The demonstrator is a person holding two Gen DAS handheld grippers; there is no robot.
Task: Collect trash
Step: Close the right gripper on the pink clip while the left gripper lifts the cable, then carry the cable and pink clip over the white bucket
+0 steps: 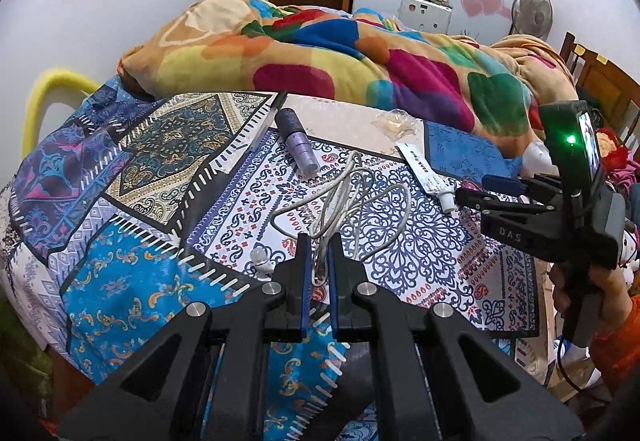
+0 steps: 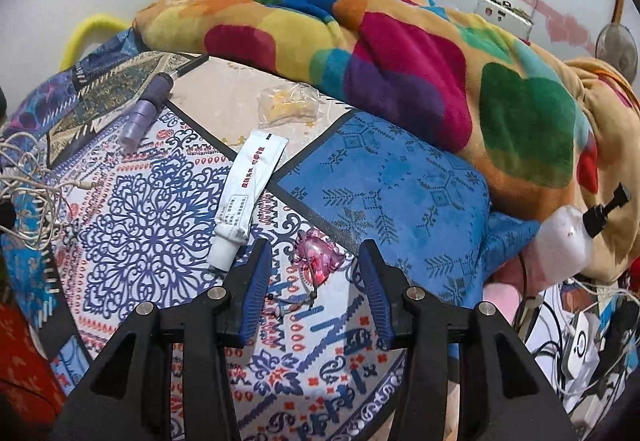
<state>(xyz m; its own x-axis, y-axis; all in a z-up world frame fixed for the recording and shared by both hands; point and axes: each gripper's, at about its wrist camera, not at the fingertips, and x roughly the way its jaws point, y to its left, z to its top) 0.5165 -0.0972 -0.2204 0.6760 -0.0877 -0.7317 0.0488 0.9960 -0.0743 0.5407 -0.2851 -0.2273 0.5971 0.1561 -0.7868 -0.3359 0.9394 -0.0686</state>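
Note:
On the patterned bedspread (image 1: 132, 281) lie a tangled white cable (image 1: 352, 201), a purple tube-shaped bottle (image 1: 298, 143), a white squeezed tube (image 1: 426, 171) and a crumpled clear wrapper (image 1: 394, 123). My left gripper (image 1: 319, 241) is shut on the near end of the white cable. My right gripper (image 2: 316, 253) is open, its fingers either side of a small pink plastic trinket (image 2: 318, 255) on the bedspread. The white tube (image 2: 248, 193) lies just left of the right gripper, the wrapper (image 2: 288, 105) farther back. The right gripper also shows in the left wrist view (image 1: 472, 193).
A bunched multicoloured blanket (image 1: 340, 57) covers the far side of the bed. A blue pillow (image 2: 400, 193) lies right of the right gripper. Cables and a charger (image 2: 580, 345) lie off the bed's right edge. A white earbud (image 1: 260, 259) lies by the left gripper.

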